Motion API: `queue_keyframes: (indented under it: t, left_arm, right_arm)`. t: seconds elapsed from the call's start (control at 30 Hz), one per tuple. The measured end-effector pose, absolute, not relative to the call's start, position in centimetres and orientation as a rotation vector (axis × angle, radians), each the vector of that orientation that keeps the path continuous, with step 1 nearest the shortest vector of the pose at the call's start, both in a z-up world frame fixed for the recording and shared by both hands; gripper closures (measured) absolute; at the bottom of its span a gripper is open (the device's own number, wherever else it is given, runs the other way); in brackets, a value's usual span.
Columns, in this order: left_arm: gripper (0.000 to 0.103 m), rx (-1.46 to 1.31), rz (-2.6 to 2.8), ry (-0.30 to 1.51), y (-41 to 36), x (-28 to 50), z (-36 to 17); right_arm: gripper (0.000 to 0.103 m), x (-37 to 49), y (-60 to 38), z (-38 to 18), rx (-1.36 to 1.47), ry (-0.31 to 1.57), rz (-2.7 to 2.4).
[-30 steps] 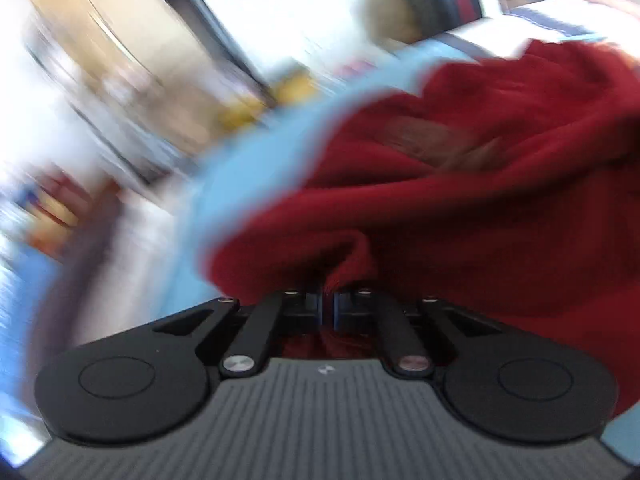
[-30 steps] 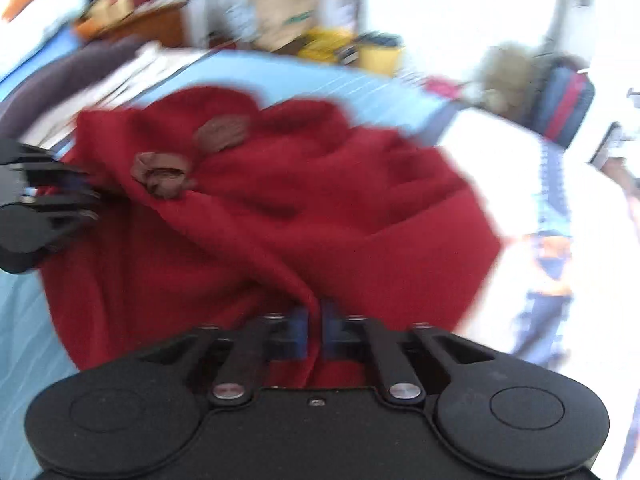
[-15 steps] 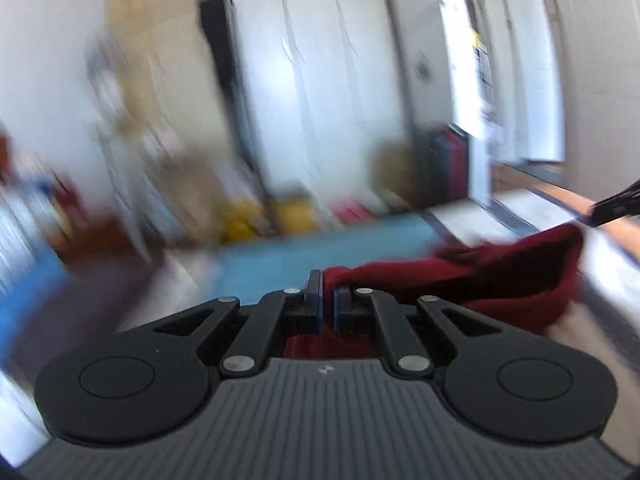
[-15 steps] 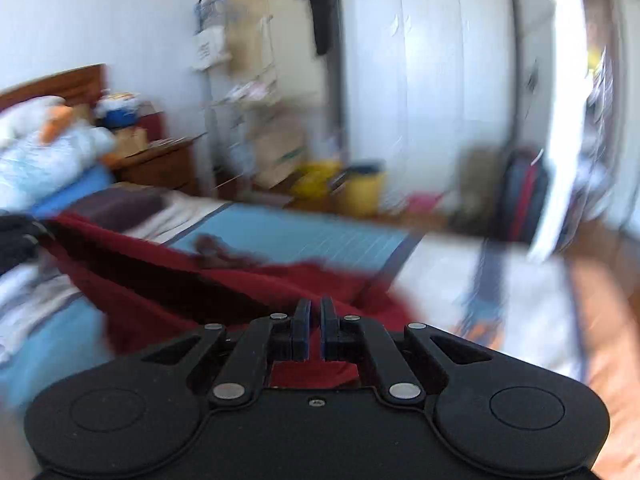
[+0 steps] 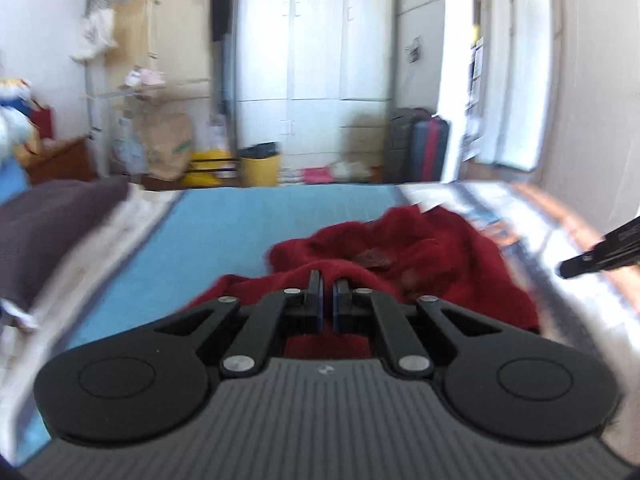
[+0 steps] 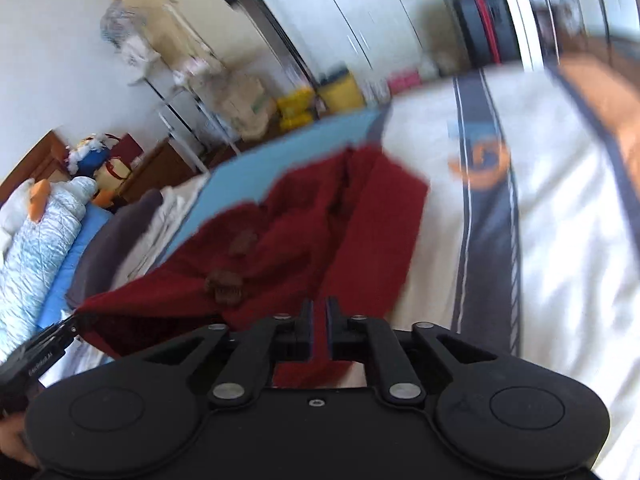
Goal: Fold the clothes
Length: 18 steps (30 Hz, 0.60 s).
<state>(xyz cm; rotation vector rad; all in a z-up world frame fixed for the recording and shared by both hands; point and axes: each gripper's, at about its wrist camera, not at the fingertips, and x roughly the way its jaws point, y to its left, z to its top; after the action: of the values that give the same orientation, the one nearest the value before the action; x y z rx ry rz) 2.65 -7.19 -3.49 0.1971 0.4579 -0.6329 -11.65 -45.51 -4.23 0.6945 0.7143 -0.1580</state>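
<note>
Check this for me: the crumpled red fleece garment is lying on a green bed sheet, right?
Not quite. The crumpled red fleece garment is lying partly on a light blue bed sheet, not a green one. The left wrist view shows it clearly.

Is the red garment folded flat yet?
No. The red garment lies bunched and creased on the bed, one edge lifted by the left tongs.

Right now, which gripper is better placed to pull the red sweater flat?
Probably the left gripper: it is shut on the red sweater's edge. The right gripper has just been opening; cloth still lies between its blue pads, barely pinched.
</note>
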Motion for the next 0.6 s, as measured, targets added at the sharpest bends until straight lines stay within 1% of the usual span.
queue_keyframes:
  t: [0.03,0.07,0.13,0.23,0.3,0.37,0.4,0.43,0.47,0.5,0.53,0.6]
  left_arm:
    - [0.099,0.234,-0.607,0.459,-7.5,2.6,-3.7]
    - [0.099,0.261,-0.597,0.460,-7.7,2.4,-3.8]
    - [0.099,0.256,-0.615,0.456,-7.7,2.2,-3.8]
    - [0.099,0.270,-0.631,0.432,-8.1,1.9,-3.6]
    - [0.099,0.309,-0.621,0.420,-8.5,1.8,-3.9]
    - [0.099,0.327,-0.609,0.426,-8.4,1.9,-4.3]
    - [0.099,0.322,-0.600,0.425,-8.1,2.0,-4.4]
    - [0.100,0.317,-0.592,0.423,-7.8,2.0,-4.5]
    - [0.100,0.303,-0.584,0.402,-7.3,1.9,-4.2]
    - [0.100,0.288,-0.571,0.371,-6.7,1.6,-3.6]
    - [0.100,0.289,-0.554,0.349,-6.3,1.2,-3.0]
    - [0.100,0.320,-0.557,0.354,-6.3,0.4,-2.7]
  right_arm:
    - [0.055,-11.3,-45.7,-5.1,0.749,0.739,-0.156]
    - [0.038,-11.0,-45.9,-6.0,0.808,0.755,-0.152]
    - [0.033,-9.6,-46.7,-7.5,0.908,0.781,-0.102]
    - [0.033,-6.3,-48.7,-9.3,0.982,0.842,-0.115]
    - [0.033,-4.7,-49.4,-10.6,0.982,0.881,-0.162]
    - [0.034,-2.7,-49.2,-12.0,0.901,0.951,-0.193]
    - [0.034,-2.1,-48.9,-12.4,0.850,0.953,-0.204]
    - [0.046,-1.7,-48.3,-12.3,0.790,0.938,-0.223]
    - [0.089,-1.5,-47.5,-11.6,0.696,0.934,-0.248]
    - [0.091,-1.3,-46.7,-10.5,0.589,0.927,-0.253]
    - [0.092,-1.7,-45.9,-9.2,0.517,0.897,-0.242]
    - [0.092,-3.3,-44.4,-6.3,0.453,0.820,-0.213]
